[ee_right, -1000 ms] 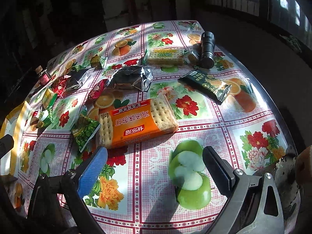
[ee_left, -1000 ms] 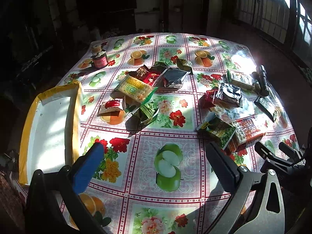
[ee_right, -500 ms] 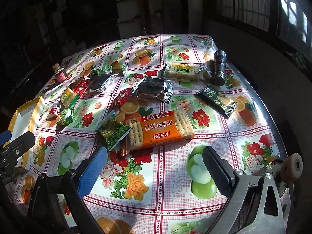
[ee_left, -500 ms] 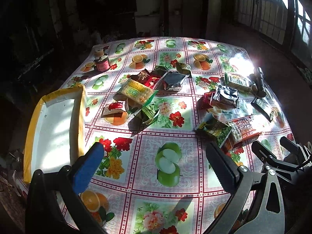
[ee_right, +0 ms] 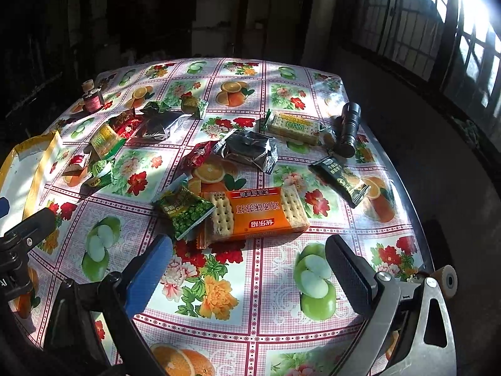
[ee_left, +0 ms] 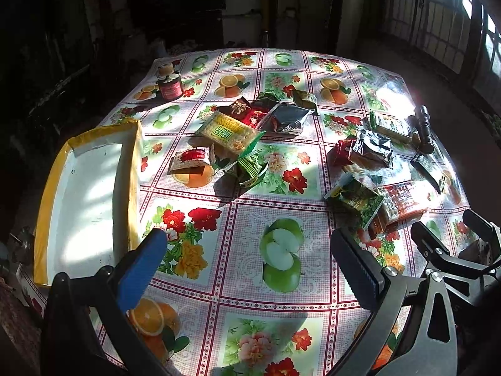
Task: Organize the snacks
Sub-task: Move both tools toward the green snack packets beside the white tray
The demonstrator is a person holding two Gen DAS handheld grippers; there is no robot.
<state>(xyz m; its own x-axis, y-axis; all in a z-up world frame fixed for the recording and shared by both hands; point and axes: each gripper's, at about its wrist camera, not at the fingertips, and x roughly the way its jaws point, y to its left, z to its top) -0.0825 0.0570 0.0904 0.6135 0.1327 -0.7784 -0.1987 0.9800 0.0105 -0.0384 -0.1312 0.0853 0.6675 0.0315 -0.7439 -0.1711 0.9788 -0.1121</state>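
Note:
Several snack packets lie scattered on a fruit-and-flower tablecloth. An orange cracker pack and a green pea packet lie just ahead of my right gripper, which is open and empty above the table. A silver packet and a dark green packet lie beyond. My left gripper is open and empty near the front edge. A yellow-green packet and a small red packet lie further in. A white tray with yellow rim sits at the left.
A small jar stands at the far left corner. A black flashlight lies near the right edge, beside a yellow cracker pack. The right gripper's fingers show at the right of the left wrist view. Dark room surrounds the table.
Both grippers have pulled back and up from the table, so more of the cloth and the packets shows. Both stay open. No packet has moved.

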